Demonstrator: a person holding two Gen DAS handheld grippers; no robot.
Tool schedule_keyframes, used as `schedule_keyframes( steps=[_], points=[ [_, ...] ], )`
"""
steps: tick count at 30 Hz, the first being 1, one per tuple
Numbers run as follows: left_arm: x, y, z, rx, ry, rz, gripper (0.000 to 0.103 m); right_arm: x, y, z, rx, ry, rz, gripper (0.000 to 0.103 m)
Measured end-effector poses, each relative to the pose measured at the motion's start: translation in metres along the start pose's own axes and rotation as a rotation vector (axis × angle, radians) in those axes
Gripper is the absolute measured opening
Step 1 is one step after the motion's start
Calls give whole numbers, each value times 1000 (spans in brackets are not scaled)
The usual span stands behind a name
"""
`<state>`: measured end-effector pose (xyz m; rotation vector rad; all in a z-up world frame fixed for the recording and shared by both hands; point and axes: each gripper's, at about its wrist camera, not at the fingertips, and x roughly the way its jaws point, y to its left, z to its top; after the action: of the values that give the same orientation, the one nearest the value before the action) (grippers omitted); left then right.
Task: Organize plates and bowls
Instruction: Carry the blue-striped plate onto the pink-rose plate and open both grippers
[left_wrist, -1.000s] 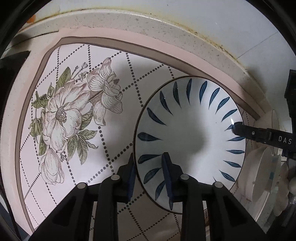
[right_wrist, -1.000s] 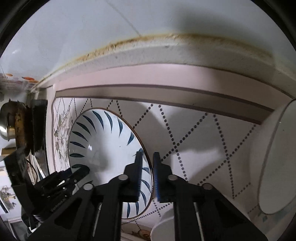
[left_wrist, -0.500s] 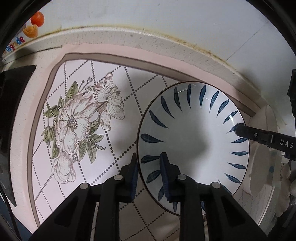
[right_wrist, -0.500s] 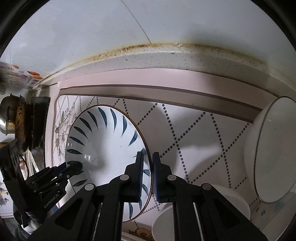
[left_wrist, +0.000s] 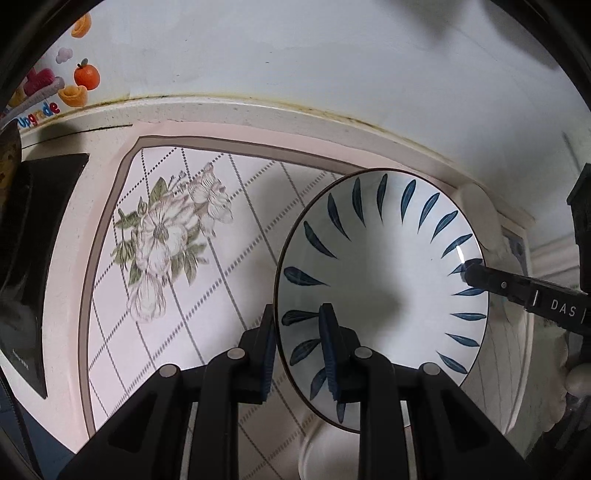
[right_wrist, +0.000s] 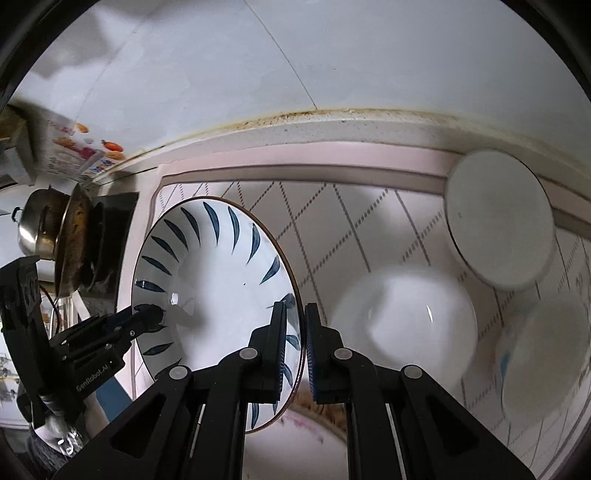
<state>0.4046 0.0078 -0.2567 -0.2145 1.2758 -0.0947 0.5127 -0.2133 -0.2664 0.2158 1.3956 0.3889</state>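
Note:
A white plate with blue leaf marks (left_wrist: 384, 280) is held up off the counter between both grippers. My left gripper (left_wrist: 297, 328) is shut on its near-left rim. My right gripper (right_wrist: 295, 332) is shut on the opposite rim, and the plate (right_wrist: 221, 273) fills the left of the right wrist view. The right gripper's finger shows in the left wrist view (left_wrist: 517, 288) at the plate's right edge. A white bowl (right_wrist: 402, 321), a white plate (right_wrist: 498, 221) and another white dish (right_wrist: 546, 350) lie on the mat to the right.
A pink floral mat (left_wrist: 166, 236) covers the speckled counter (left_wrist: 258, 114) against a white wall. A black appliance (left_wrist: 33, 236) stands at the left. A metal pot (right_wrist: 48, 232) sits at far left in the right wrist view. Another dish rim (right_wrist: 306, 435) lies below the plate.
Both grippers have lifted the blue-leaf plate up and away from the mat. More of the wall and the white dishes to the right have come into view.

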Motion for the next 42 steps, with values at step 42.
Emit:
schedule_keyframes(
  steps=[42],
  points=[
    [55, -58, -121, 165, 162, 80, 20, 5, -58, -210, 107, 82, -26, 11]
  ],
)
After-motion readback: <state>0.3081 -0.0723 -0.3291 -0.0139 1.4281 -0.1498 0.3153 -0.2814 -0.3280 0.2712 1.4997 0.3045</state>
